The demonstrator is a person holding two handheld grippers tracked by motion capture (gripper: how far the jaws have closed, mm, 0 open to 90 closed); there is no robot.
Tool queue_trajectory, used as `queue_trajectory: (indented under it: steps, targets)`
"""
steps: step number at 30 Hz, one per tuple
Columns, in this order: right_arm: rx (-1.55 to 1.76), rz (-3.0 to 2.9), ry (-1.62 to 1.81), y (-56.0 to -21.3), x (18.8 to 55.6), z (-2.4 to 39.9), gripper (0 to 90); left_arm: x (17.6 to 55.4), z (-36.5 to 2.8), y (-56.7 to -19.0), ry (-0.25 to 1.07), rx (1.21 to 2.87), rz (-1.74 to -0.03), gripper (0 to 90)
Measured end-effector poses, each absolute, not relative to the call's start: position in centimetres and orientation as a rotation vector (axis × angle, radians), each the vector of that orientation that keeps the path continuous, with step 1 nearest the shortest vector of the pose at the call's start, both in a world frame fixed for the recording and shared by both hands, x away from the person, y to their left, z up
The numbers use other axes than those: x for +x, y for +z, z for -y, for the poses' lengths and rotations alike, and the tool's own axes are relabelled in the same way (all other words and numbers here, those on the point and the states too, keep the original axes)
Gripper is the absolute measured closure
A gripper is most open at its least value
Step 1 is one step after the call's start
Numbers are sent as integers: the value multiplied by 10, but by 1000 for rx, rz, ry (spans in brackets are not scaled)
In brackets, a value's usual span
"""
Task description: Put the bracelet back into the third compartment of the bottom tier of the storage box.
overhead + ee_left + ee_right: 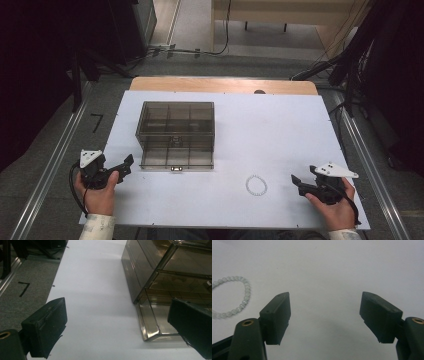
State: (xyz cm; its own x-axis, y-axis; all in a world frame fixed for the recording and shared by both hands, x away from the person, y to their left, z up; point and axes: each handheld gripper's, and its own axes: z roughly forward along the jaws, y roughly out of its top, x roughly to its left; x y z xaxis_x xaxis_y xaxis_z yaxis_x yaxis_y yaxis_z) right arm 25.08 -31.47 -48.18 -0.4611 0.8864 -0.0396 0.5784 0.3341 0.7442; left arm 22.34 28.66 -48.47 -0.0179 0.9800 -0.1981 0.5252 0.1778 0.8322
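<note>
High view: both grippers, left [126, 164] & right [296, 182], jaws apart, empty. Bracelet [256, 185] near the right one; probably straddle one bead strand, pinch low, then to the box's open drawer [176, 159].

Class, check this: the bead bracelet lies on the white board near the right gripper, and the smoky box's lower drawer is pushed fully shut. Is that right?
One error: the lower drawer of the smoky box is pulled out, not shut, as the high view shows. The bead bracelet does lie on the white board near the right gripper.
</note>
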Motion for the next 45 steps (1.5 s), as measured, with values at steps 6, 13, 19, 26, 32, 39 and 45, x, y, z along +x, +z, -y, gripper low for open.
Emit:
queue_trajectory:
  steps: [6,13,19,26,32,39,45]
  targets:
    - [1274,-2180,938,-482,251,312,243,224,-287,-485,716,1457,-1654,30]
    - [1267,-2188,942,-482,251,309,243,224,-286,-485,716,1458,-1654,30]
    - [1258,-2197,945,-482,251,306,243,224,-286,-485,715,1461,-1655,30]
    - [1244,-2212,944,-482,251,303,243,224,-286,-485,714,1460,-1655,30]
    - [1230,-2222,950,-482,251,300,244,224,-286,-485,714,1459,-1657,31]
    - [1215,-2246,946,-483,252,296,244,224,-286,-486,712,1459,-1657,30]
    - [1200,-2260,948,-482,252,291,246,225,-286,-486,710,1458,-1659,30]
